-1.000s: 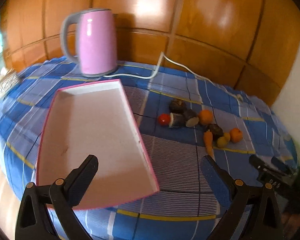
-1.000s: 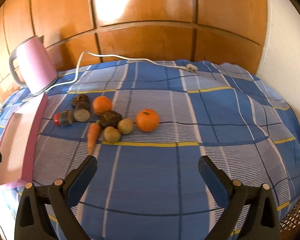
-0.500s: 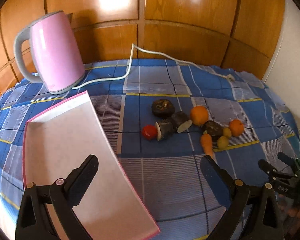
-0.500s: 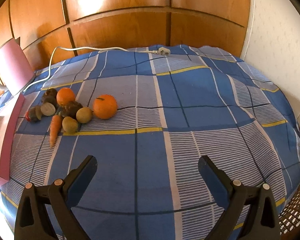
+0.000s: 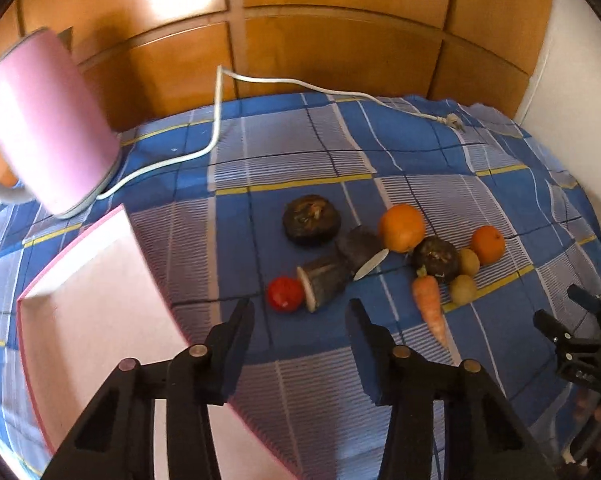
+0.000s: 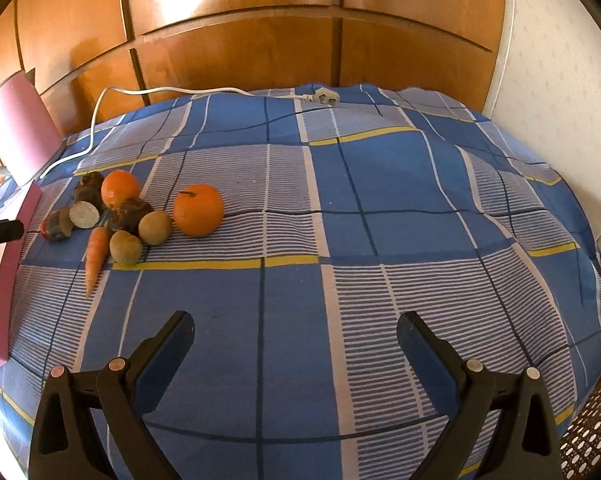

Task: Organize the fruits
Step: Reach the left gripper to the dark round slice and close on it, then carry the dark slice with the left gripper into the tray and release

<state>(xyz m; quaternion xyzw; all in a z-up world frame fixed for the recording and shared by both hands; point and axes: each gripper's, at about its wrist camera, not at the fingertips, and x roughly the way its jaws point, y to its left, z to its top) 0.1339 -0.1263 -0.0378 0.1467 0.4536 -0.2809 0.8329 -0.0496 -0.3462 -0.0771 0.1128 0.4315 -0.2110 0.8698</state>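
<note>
The left gripper, jaws just narrowed with nothing between them, hangs near the tomato. The right gripper is spread wide, well apart from the fruit pile on the blue checked cloth.

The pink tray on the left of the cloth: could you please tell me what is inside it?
The visible floor of the pink tray is bare, with no fruit on it. The left gripper covers its near part, so that corner cannot be checked. All the produce lies on the checked cloth.
</note>
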